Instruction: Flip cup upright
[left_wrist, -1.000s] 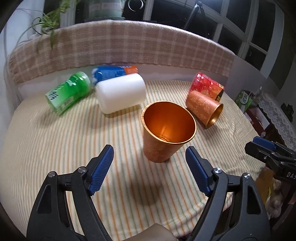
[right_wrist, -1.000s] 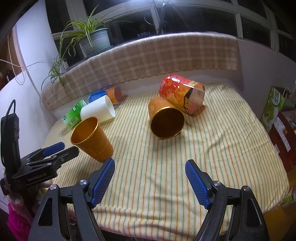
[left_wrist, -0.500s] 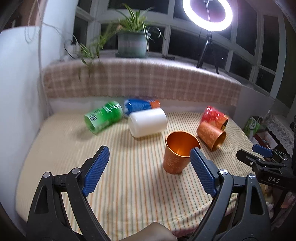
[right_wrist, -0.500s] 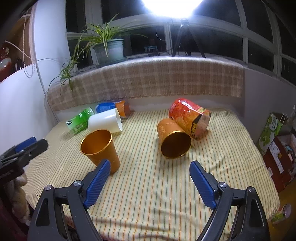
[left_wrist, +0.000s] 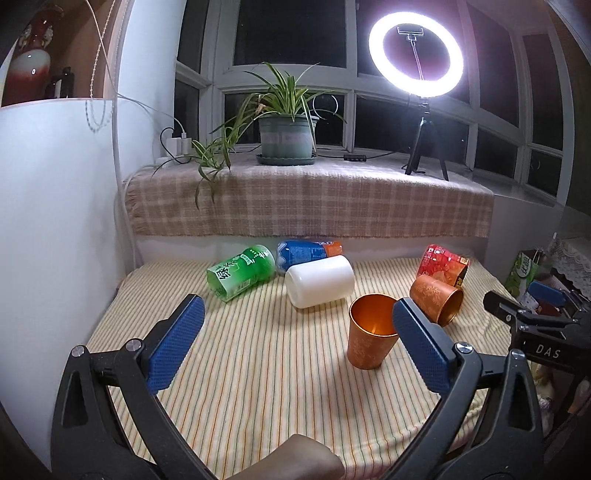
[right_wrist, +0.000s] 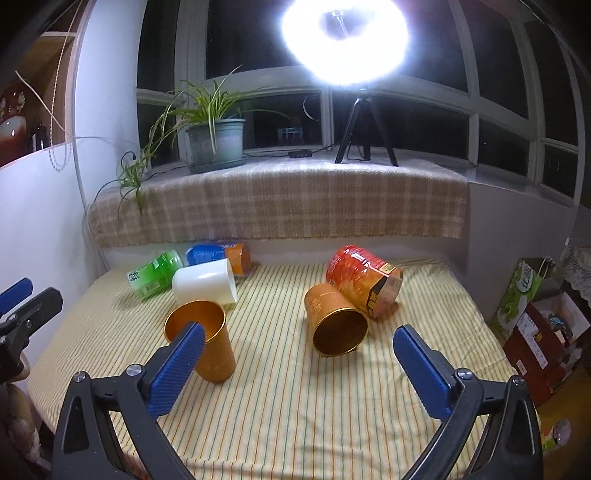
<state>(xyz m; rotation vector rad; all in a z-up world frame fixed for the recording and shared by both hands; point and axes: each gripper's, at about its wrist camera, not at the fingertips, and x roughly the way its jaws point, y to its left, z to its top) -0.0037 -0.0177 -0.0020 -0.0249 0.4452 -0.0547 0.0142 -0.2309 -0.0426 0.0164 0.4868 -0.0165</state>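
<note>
An orange metal cup (left_wrist: 369, 341) stands upright on the striped tablecloth (left_wrist: 258, 369); it also shows in the right wrist view (right_wrist: 207, 339). A second orange cup (left_wrist: 437, 299) lies on its side, mouth toward me (right_wrist: 338, 325). My left gripper (left_wrist: 295, 343) is open and empty, pulled back from the upright cup, its right finger overlapping the cup's rim in view. My right gripper (right_wrist: 295, 365) is open and empty, back from both cups.
A white cup (left_wrist: 319, 280), a green bottle (left_wrist: 242, 273), a blue-orange bottle (left_wrist: 308, 251) and a red can (left_wrist: 443, 264) lie on their sides at the back. A plaid-covered ledge (left_wrist: 306, 206) holds a plant and a ring light. Boxes (right_wrist: 539, 328) stand right of the table.
Both grippers have drawn back and tilted up, so the cups look smaller and farther. The upright cup stays standing where it was.
</note>
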